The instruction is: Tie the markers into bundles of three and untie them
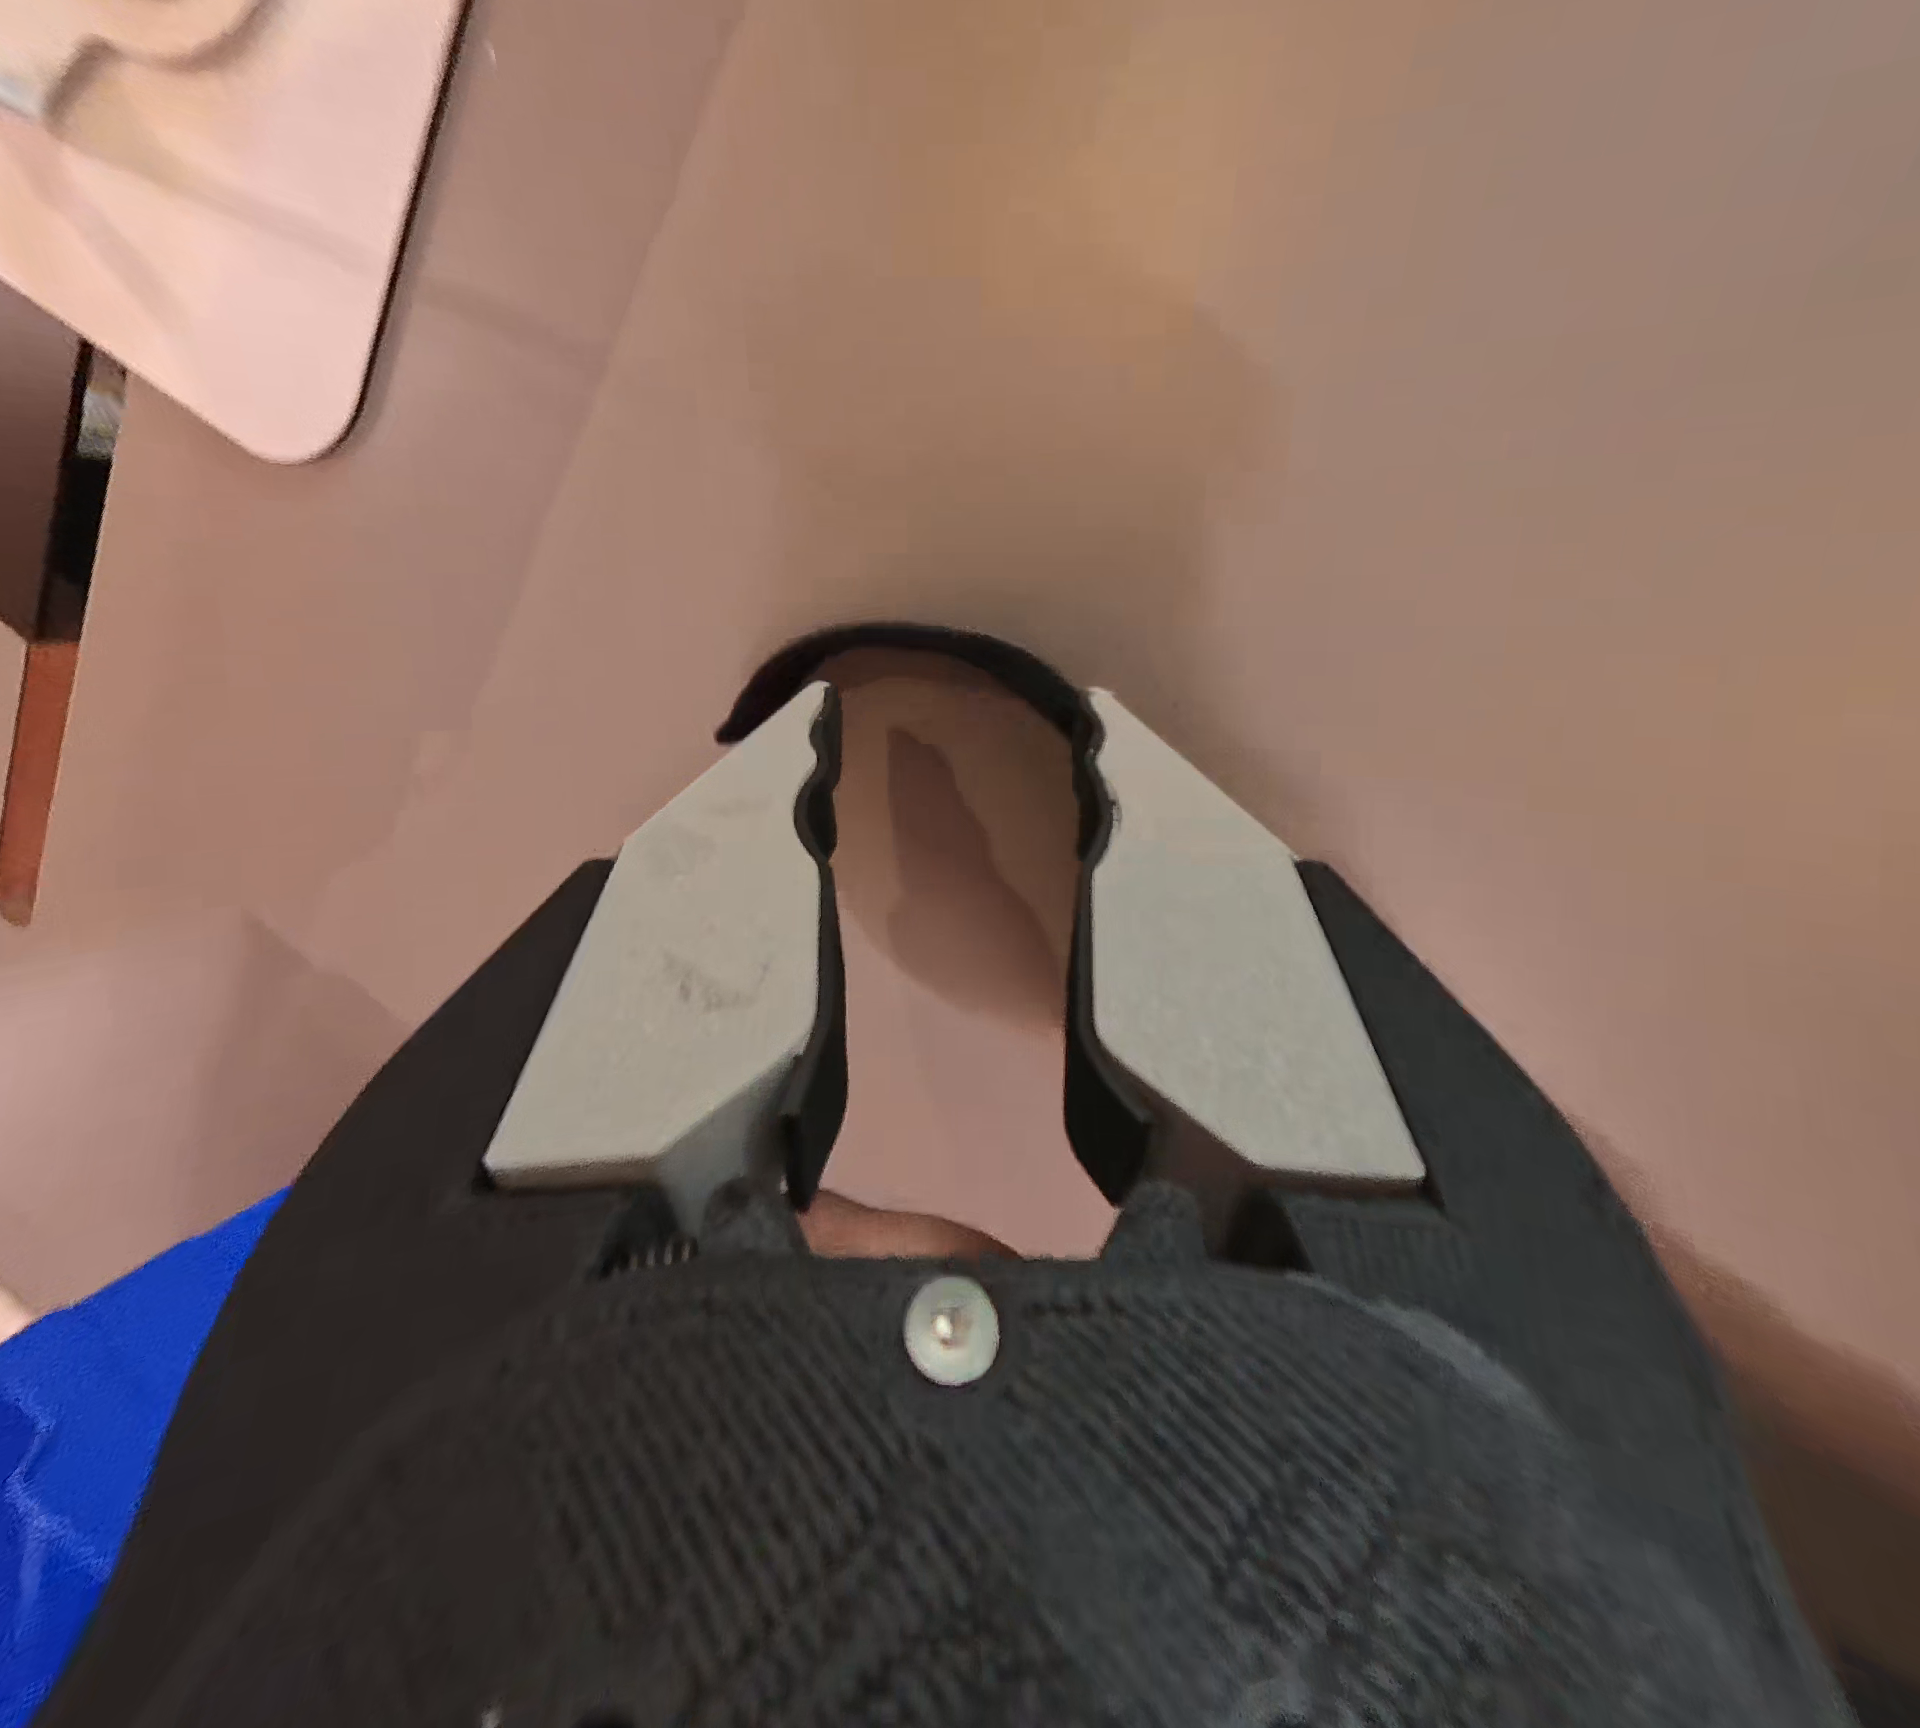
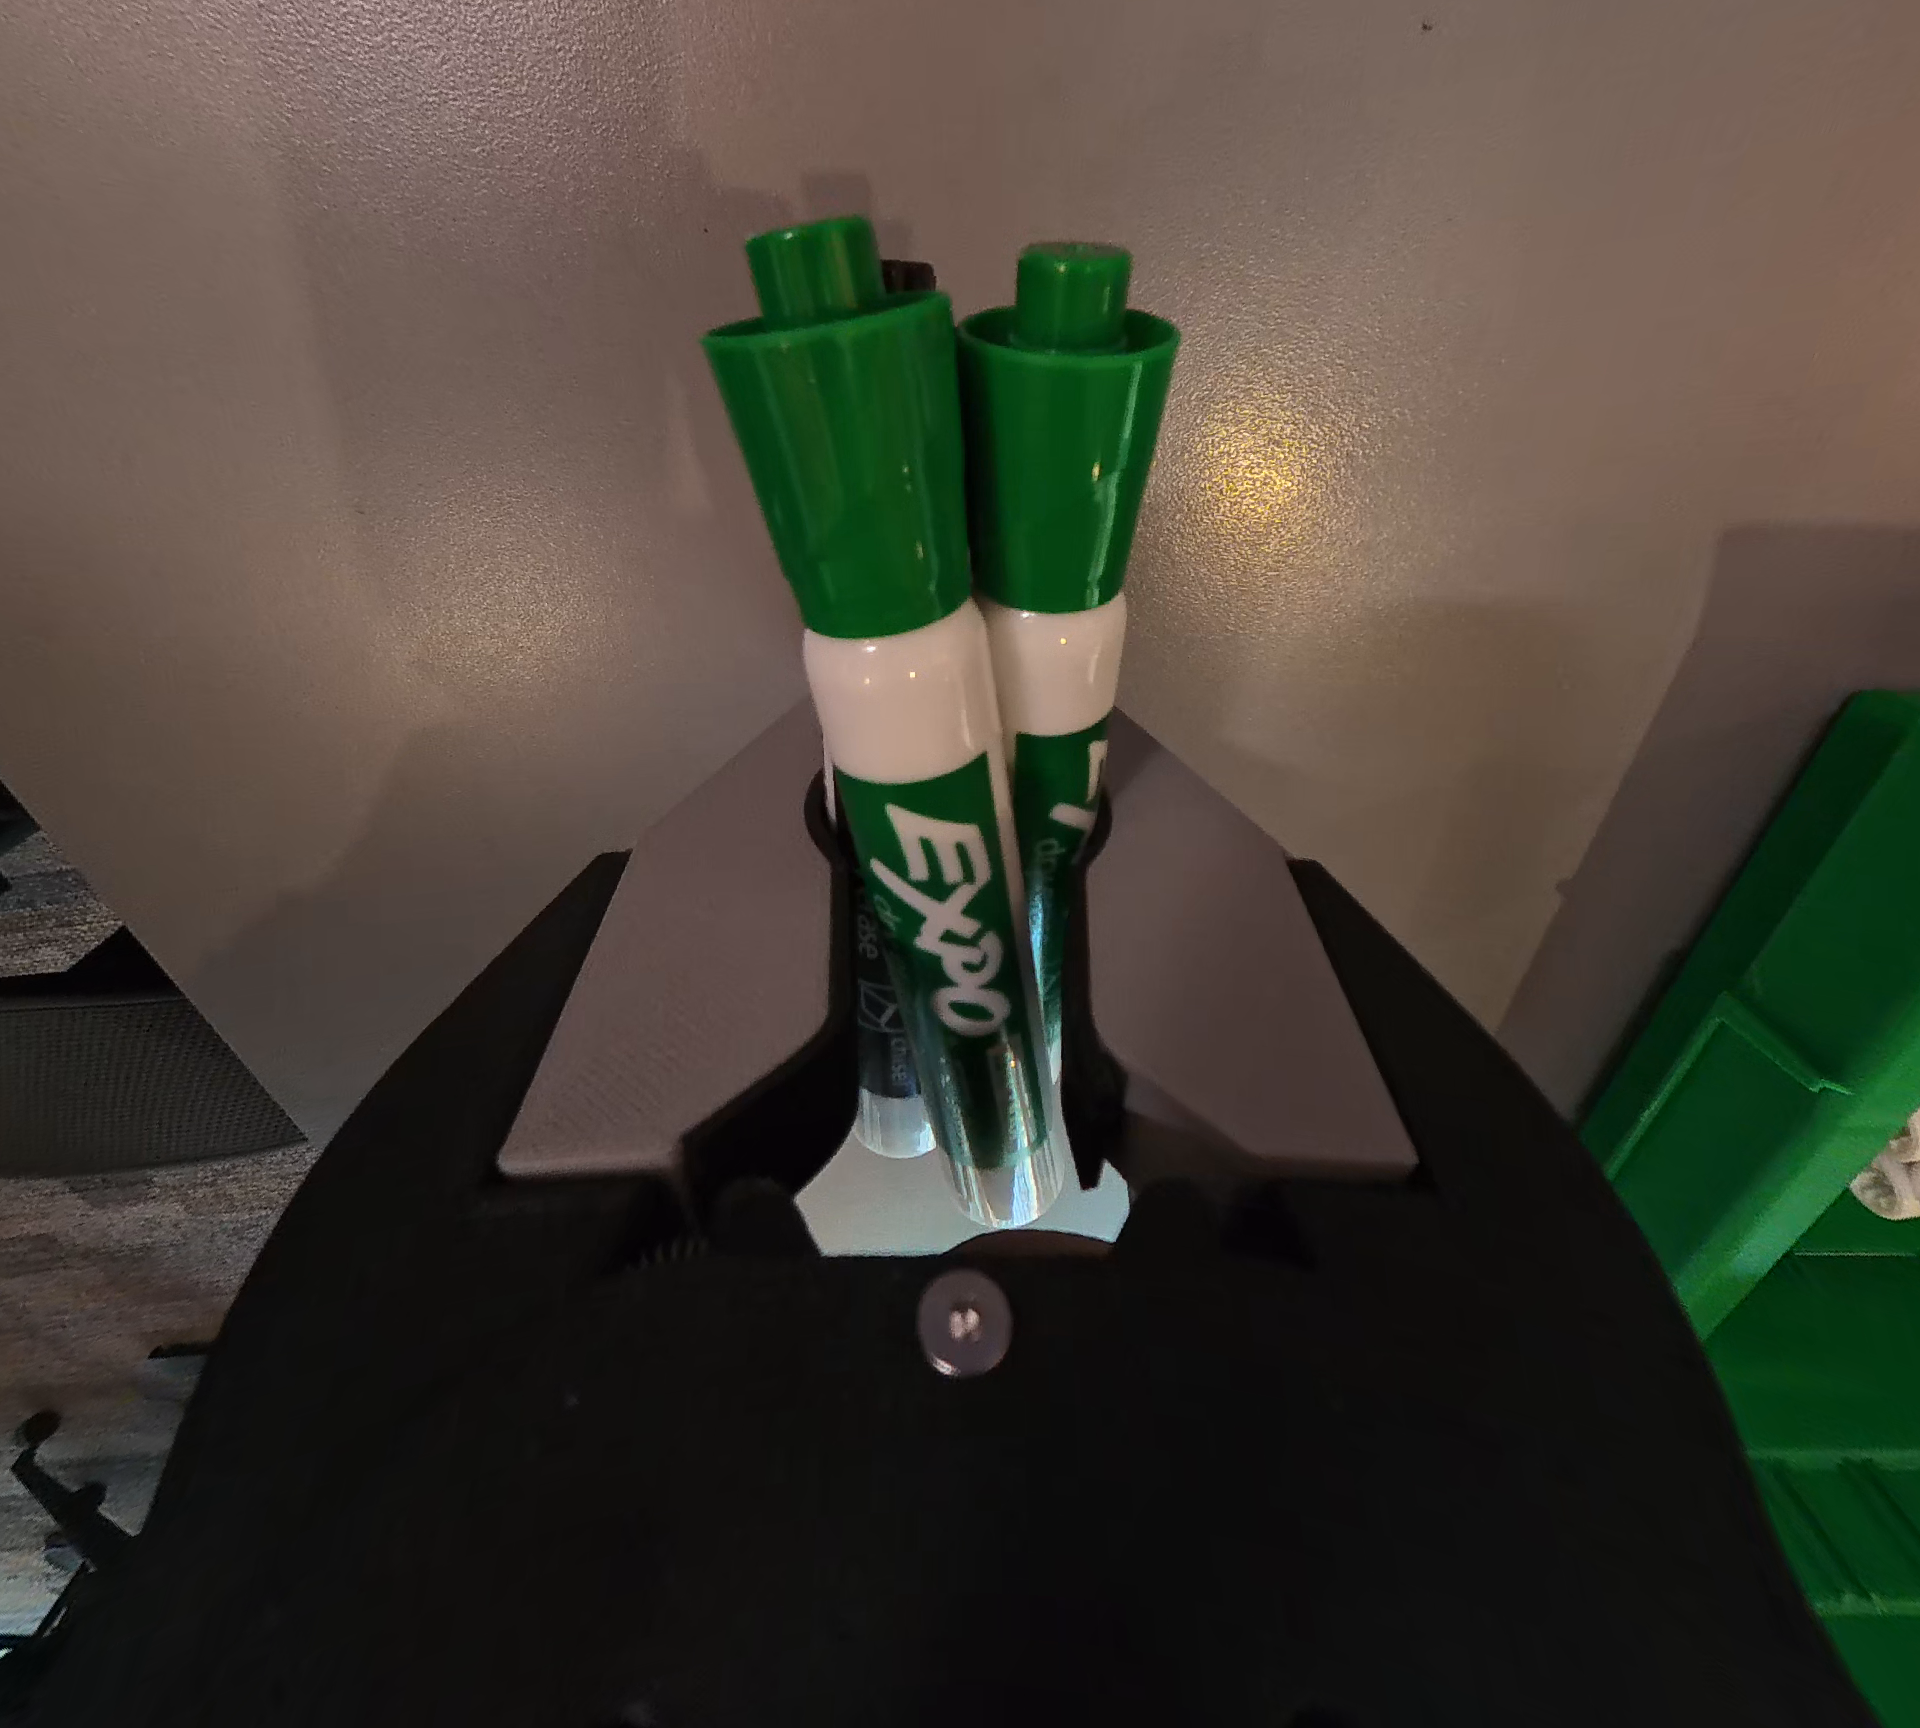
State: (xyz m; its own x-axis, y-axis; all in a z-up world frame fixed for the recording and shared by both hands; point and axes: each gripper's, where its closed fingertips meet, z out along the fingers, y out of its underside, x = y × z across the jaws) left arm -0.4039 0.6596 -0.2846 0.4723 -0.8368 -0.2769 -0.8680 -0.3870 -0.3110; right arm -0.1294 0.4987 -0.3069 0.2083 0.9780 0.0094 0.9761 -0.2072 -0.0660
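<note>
The right gripper point(image 2: 961, 821) has its fingers point(image 2: 717, 847) closed around a cluster of green-capped markers point(image 2: 914, 691), pressing on the white barrels from both sides. Two markers show plainly, caps pointing away from the camera and leaning slightly apart at the top; a third barrel point(image 2: 888, 1107) peeks out low on the left behind them, so this looks like a set of three. No band is visible around them, so they appear loose and kept together only by the grip. Beyond them is a plain grey worktop point(image 2: 416, 328), and a green plastic bin point(image 2: 1766, 1055) sits at the right edge. The left gripper point(image 1: 956, 702) has its fingers point(image 1: 727, 847) moderately apart, with a black elastic band point(image 1: 904, 636) arching across the two tips; whether it is stretched over them or just lying beyond them cannot be told. Nothing solid lies between these fingers, only the pale brown worktop point(image 1: 1351, 224). A light-coloured board point(image 1: 208, 172) lies at the upper left, and a patch of blue point(image 1: 104, 1470) shows at the lower left. Judging by this, the tying step is in hand: markers gathered, band ready. The next move likely calls for bringing the band to the cap ends and slipping it over all three without loosening the right grip.
</note>
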